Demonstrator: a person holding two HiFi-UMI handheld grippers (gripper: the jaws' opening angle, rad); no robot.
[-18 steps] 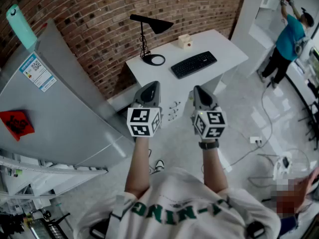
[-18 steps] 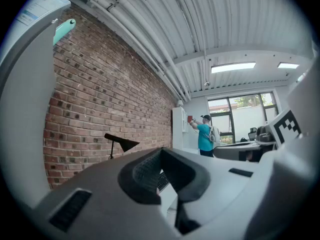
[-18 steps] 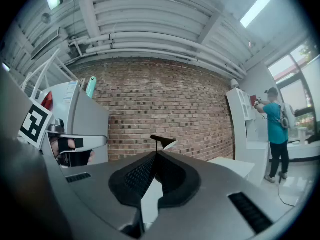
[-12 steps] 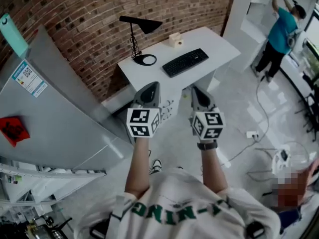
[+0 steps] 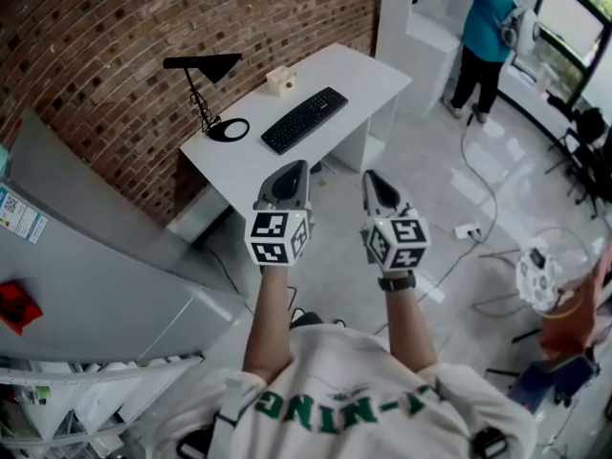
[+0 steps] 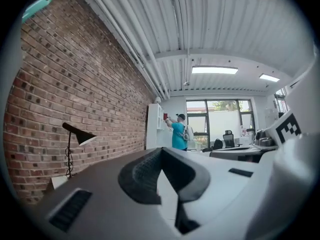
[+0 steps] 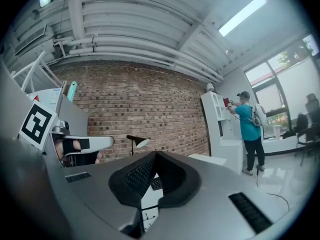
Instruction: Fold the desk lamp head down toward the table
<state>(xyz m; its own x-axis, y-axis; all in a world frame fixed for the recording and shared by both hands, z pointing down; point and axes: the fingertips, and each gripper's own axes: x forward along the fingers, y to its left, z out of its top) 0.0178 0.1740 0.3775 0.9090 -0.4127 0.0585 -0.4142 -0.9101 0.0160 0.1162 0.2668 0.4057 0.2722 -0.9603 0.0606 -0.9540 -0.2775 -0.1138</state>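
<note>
From the head view, one black lamp (image 5: 204, 92) stands at the far left end of one white tabletop (image 5: 368, 68), against the brick wall (image 5: 115, 27). Its head is raised and level, and its ring base sits flat on the surface. One keyboard (image 5: 304, 120) and one small box (image 5: 278, 80) lie to the right of the lamp. Two claws are held side by side above the floor (image 5: 335, 266), short of the tabletop. The left claw (image 5: 292, 167) and the right claw (image 5: 374, 179) are both well apart from the lamp, which stands ahead of them and to their left. One person (image 5: 486, 25) in a teal shirt stands far off.

In the left gripper view, the left claw (image 6: 161, 151) is pinched together with nothing in it, and the lamp (image 6: 75, 140) stands far off to its left.

In the right gripper view, the right claw (image 7: 154, 155) is likewise closed and empty, and the lamp (image 7: 137, 143) shows just above its tips, in the distance.
</note>
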